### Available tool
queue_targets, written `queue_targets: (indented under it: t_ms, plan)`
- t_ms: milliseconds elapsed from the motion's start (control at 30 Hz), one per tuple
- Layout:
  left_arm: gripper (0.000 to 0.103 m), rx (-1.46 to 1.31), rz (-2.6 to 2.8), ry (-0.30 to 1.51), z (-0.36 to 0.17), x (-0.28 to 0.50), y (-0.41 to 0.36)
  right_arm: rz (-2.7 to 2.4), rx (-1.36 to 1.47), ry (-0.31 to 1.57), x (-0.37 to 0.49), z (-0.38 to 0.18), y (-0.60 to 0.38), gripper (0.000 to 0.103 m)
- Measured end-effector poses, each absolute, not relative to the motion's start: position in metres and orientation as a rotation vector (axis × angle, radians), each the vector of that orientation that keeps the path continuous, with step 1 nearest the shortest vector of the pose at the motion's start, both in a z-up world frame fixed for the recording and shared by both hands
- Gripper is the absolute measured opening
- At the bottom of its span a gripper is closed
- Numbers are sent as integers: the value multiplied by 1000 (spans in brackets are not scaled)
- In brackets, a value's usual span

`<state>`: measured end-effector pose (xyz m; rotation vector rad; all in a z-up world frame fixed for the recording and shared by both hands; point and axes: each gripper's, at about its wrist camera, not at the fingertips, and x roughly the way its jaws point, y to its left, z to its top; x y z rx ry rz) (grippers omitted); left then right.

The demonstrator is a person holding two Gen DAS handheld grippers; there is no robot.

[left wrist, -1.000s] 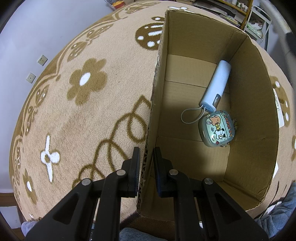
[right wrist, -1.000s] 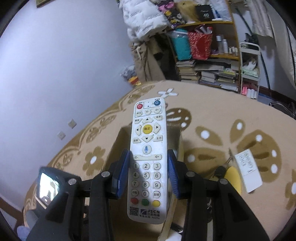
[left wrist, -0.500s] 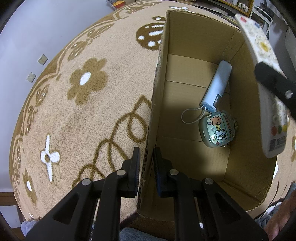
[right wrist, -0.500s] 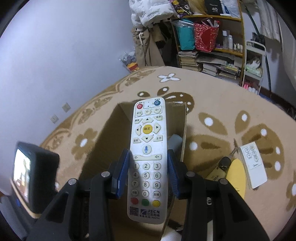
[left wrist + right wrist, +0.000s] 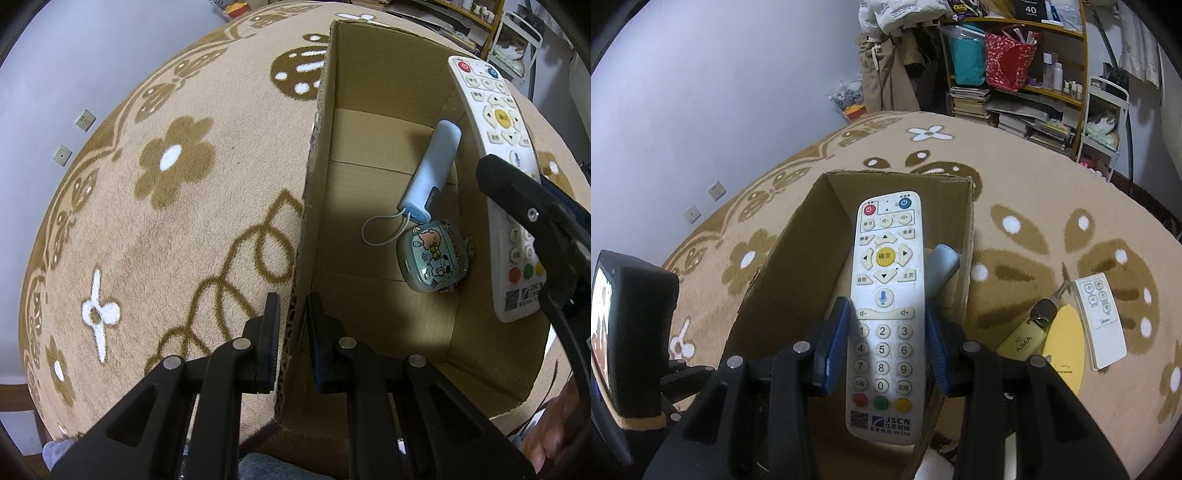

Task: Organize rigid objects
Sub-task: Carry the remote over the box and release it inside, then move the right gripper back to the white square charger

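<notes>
left wrist view: left gripper [image 5: 291, 339] points steeply down, jaws pinching the near end of the left wall of an open cardboard box [image 5: 373, 70], one pad outside, one inside. box sits on a tan carpet [image 5: 155, 206] w/ brown flower & loop patterns. on the box floor, toward its right side: a pale blue tube-shaped gadget [image 5: 430, 173] lying lengthwise w/ a white cord loop at its near end, & just near of it, touching or almost, a small teal case [image 5: 432, 254] w/ cartoon stickers. on the right of the view the right gripper [image 5: 532, 221] hangs over the box's right wall, holding a white remote [image 5: 495, 125], button face up; can't tell if it touches the wall. part of a hand [image 5: 550, 428] shows at the near right edge. two wall sockets [image 5: 85, 120] at far left.

right wrist view: right gripper [image 5: 884, 341] is clamped on the remote [image 5: 886, 295] across its number-pad section, blue pads on both long edges, red & blue power buttons at the far end. remote is over the open box [image 5: 897, 179], far tip above the interior. blue gadget's end [image 5: 943, 266] peeks out just right of the remote. on the carpet right of the box: a small white remote [image 5: 1099, 321], a yellow disc [image 5: 1063, 343] & keys w/ an "aima" tag [image 5: 1028, 338], close together. left gripper's body [image 5: 631, 328] w/ a lit screen at near left. shelves [image 5: 1027, 88] w/ books & bags at the far wall.
</notes>
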<state>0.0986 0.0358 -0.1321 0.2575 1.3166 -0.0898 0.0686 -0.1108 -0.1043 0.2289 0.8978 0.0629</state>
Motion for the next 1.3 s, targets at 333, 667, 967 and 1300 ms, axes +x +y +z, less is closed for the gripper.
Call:
queue_targets:
  t_ms: [333, 667, 967, 1300]
  plan:
    - [12, 220, -87, 1308, -129, 100, 39, 79, 206, 892, 67, -99, -104, 43]
    - [12, 229, -79, 1302, -128, 101, 38, 0, 236, 842, 43, -72, -132, 83]
    - [12, 237, -79, 1299, -127, 100, 38, -137, 255, 847, 17, -68, -177, 94]
    - [13, 228, -81, 1301, -126, 100, 40, -178, 290, 949, -3, -99, -194, 94]
